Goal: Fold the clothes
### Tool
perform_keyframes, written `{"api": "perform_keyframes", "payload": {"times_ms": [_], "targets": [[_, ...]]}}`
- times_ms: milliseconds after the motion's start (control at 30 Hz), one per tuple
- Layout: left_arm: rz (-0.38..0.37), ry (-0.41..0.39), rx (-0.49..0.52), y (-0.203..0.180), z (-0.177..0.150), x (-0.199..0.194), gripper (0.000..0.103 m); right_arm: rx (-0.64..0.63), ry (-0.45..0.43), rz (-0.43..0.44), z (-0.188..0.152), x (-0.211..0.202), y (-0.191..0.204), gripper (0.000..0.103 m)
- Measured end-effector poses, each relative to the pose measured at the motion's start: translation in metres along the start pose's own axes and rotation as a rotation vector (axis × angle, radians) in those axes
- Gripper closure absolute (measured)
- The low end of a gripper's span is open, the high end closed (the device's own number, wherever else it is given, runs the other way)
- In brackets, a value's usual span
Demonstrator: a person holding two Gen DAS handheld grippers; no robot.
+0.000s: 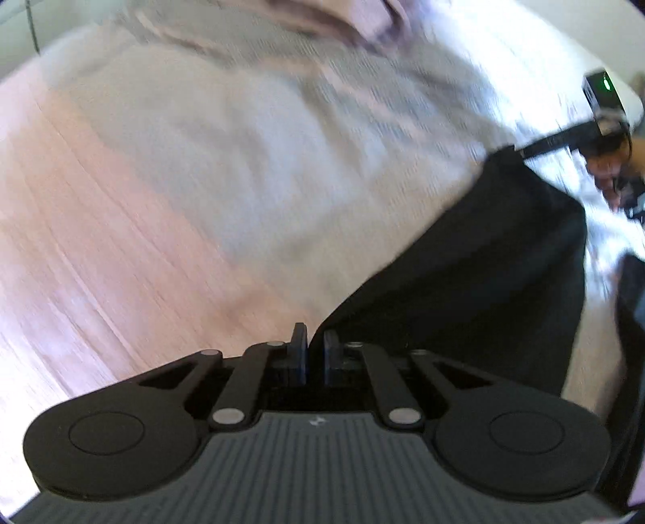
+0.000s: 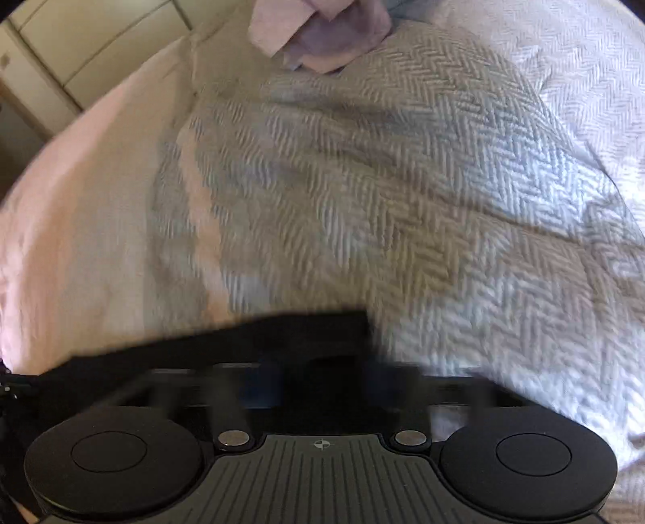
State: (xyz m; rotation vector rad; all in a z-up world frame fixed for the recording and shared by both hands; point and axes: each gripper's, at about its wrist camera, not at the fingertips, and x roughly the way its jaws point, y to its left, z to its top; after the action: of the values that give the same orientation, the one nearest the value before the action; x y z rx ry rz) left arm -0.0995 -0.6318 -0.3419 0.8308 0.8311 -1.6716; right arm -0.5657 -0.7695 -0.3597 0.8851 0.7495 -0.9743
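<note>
Black garment (image 1: 475, 290) is held stretched above the bed between both grippers: smooth, matte, dark fabric with a straight taut edge running from the left gripper (image 1: 315, 348) up toward the right gripper (image 1: 524, 153). Left gripper's blue-padded fingers are seen pinched together on one corner of the cloth. Right gripper, seen at the far right of the left wrist view, is clamped on the opposite corner, with a hand (image 1: 608, 169) wrapped around its handle and a green light lit on its body. In the right wrist view the same black cloth (image 2: 250, 342) is draped across the fingers, which are motion-blurred; the closure there cannot be read directly. No containers are visible. Bed is covered by a white quilt (image 2: 423, 193) with a raised herringbone weave, rumpled into soft folds. A plain pale pink sheet (image 2: 80, 209) is exposed along its left side, smooth and flat. A folded lilac cloth (image 2: 322, 32) lies on the quilt at the far end. Cream panelled cabinetry (image 2: 80, 48) is visible beyond the bed.
</note>
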Motion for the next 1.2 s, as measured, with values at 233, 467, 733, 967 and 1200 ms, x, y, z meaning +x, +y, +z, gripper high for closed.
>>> {"api": "perform_keyframes", "payload": {"times_ms": [233,467,733,967,1200], "targets": [[0.014,-0.053,-0.115,0.026,-0.006,-0.036,0.072,-0.095,-0.123,-0.153,0.012,-0.011,0.033,0.042],[0.191,-0.017,-0.144,0.027,-0.089,-0.138,0.068,-0.190,-0.168,-0.032,-0.038,-0.067,0.085,0.041],[0.434,0.196,-0.320,0.001,-0.251,-0.250,0.068,-0.425,0.042,0.397,-0.130,-0.048,0.212,0.041],[0.515,0.280,-0.485,-0.025,-0.371,-0.317,0.063,-0.540,0.127,0.376,-0.156,0.004,0.283,0.041],[0.507,0.233,-0.623,-0.014,-0.475,-0.384,0.060,-0.451,0.175,0.140,-0.191,-0.043,0.292,0.041]]}}
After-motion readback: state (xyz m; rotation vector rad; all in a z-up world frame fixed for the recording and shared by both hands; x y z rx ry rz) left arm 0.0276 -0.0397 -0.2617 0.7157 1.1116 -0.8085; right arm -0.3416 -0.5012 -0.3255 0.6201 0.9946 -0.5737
